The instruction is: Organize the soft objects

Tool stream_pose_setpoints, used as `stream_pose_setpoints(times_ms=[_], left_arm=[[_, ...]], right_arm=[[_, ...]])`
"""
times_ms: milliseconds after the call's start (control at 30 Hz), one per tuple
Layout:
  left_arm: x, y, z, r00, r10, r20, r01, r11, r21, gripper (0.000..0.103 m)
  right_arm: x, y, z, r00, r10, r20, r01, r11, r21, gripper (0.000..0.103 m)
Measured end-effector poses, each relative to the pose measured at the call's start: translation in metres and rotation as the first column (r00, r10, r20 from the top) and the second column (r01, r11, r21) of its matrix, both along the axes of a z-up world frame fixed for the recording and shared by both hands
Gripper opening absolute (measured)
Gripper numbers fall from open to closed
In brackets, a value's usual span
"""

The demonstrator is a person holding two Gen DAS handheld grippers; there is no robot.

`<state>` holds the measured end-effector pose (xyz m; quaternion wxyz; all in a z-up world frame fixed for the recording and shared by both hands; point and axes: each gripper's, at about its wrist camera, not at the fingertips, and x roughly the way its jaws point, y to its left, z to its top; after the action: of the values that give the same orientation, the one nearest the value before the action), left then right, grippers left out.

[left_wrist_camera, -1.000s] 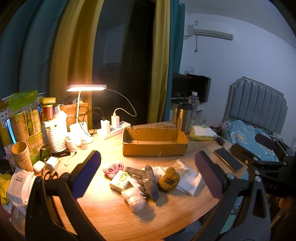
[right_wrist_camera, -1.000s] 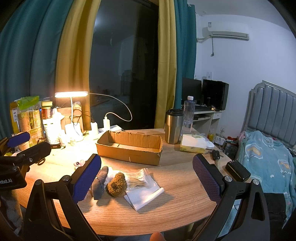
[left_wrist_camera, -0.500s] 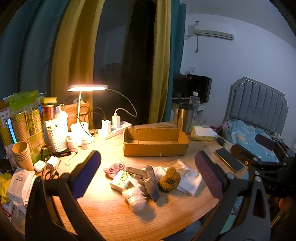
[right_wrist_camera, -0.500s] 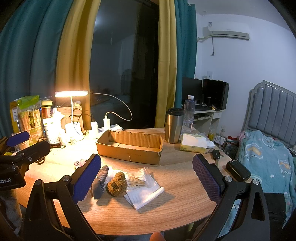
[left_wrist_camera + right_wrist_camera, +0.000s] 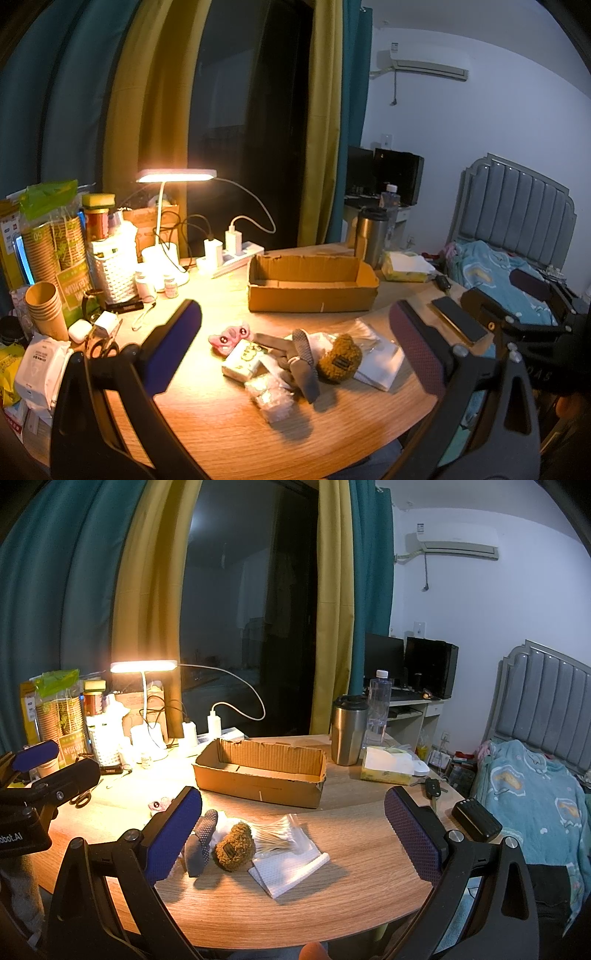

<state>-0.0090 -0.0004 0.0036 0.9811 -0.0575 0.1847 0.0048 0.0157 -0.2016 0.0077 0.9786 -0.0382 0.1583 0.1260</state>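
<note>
A pile of soft things lies on the round wooden table (image 5: 221, 417) in front of an empty cardboard box (image 5: 312, 284): a brown fuzzy plush (image 5: 340, 358), a grey sock (image 5: 304, 363), a pink plush (image 5: 229, 338), a white packet (image 5: 245, 360), a clear bag (image 5: 271, 397) and a white cloth (image 5: 382, 363). My left gripper (image 5: 295, 354) is open and empty, held above the near edge. My right gripper (image 5: 293, 830) is open and empty, above the plush (image 5: 236, 845), sock (image 5: 199, 840), cotton swab bag (image 5: 277, 836) and cloth (image 5: 291, 867). The box (image 5: 262, 773) stands behind.
A lit desk lamp (image 5: 175, 175), power strip (image 5: 229, 256), white basket (image 5: 112, 273), paper cups (image 5: 46, 310) and scissors (image 5: 101, 345) crowd the left. A steel tumbler (image 5: 347, 729), tissue box (image 5: 388, 764), car key (image 5: 432, 788) and black power bank (image 5: 476, 819) sit right. A bed (image 5: 535, 794) is beyond.
Almost nothing has changed; the left wrist view has drifted very slightly. Both grippers stay open and the objects lie where they were.
</note>
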Motion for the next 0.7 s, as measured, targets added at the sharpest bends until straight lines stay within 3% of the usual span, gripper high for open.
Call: stream_pose_setpoints(times_ms=[700], left_arm=[[0.0095, 0.0031, -0.0097, 1.000, 0.008, -0.021, -0.008, 1.000, 0.003, 0.102]], right_arm=[[-0.0020, 0.0021, -0.0030, 1.000, -0.003, -0.004, 0.003, 1.000, -0.008, 0.101]])
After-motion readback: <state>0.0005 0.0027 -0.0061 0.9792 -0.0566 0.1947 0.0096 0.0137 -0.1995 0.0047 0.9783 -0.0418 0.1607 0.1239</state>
